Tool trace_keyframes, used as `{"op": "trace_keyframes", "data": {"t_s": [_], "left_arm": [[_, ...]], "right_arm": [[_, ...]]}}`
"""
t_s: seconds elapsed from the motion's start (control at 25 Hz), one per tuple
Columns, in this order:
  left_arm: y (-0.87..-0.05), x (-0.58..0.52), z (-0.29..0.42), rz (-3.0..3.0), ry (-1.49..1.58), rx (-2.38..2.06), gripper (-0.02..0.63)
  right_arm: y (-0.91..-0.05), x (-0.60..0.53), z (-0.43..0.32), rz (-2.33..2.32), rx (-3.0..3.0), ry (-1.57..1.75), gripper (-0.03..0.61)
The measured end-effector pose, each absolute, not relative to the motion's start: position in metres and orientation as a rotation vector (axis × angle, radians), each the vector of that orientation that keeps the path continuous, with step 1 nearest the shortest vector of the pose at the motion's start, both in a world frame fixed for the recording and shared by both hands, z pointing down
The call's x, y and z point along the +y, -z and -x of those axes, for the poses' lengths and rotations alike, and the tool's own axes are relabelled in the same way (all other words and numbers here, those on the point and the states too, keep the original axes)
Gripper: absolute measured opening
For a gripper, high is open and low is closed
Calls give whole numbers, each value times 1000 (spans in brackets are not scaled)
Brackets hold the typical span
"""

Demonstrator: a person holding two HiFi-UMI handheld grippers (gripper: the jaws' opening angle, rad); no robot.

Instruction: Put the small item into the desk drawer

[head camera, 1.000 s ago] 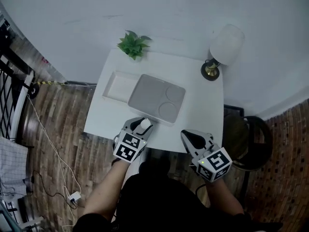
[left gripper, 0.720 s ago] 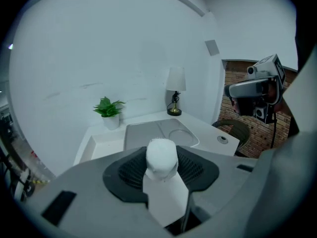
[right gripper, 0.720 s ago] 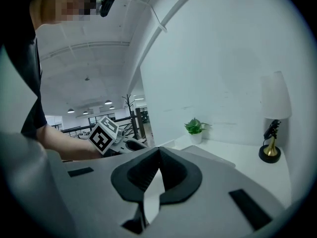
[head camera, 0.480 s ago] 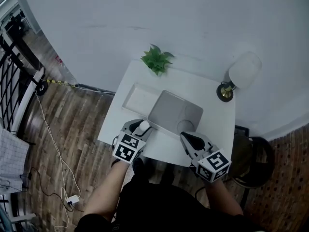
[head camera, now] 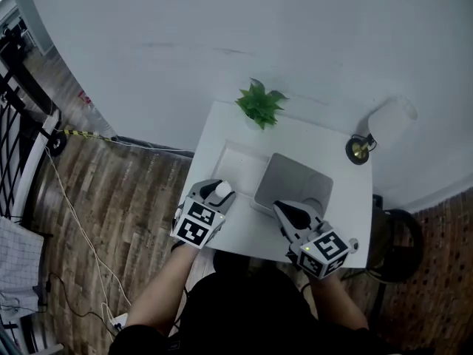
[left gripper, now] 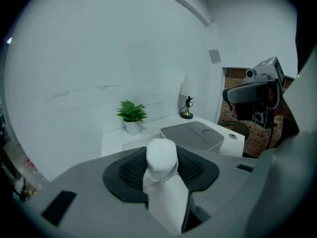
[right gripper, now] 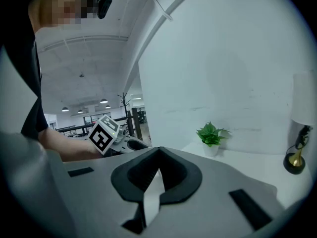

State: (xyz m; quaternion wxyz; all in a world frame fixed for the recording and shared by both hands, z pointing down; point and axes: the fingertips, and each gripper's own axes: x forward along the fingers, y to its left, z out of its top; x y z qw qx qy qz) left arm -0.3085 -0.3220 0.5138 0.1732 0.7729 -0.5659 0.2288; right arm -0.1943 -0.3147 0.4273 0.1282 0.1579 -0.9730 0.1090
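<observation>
A small white rounded item (head camera: 222,189) (left gripper: 161,157) sits between the pads of my left gripper (head camera: 218,193) (left gripper: 161,168), which is shut on it, over the front left corner of the white desk (head camera: 244,235). My right gripper (head camera: 284,211) (right gripper: 158,155) has its jaws together with nothing between them. It hovers above the desk's front edge, just in front of a grey lidded box (head camera: 295,183) (left gripper: 198,135). No drawer shows in any view.
A shallow white tray (head camera: 240,161) lies left of the grey box. A potted plant (head camera: 260,103) (right gripper: 212,135) stands at the back of the desk and a lamp (head camera: 384,128) (left gripper: 187,100) at its back right. A dark chair (head camera: 399,242) is to the right, cables on the wooden floor to the left.
The head view has swung, so the desk now sits further right and lower in frame. Both grippers keep their places; the left still holds the white item.
</observation>
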Motion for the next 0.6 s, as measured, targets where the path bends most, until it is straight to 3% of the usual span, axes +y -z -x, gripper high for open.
{"op": "trace_keyframes", "data": {"t_s": [0.6], "left_arm": [[-561, -378, 325, -2183, -685, -1496, 183]], "right_arm": [[-450, -361, 213, -472, -2776, -352, 3]]}}
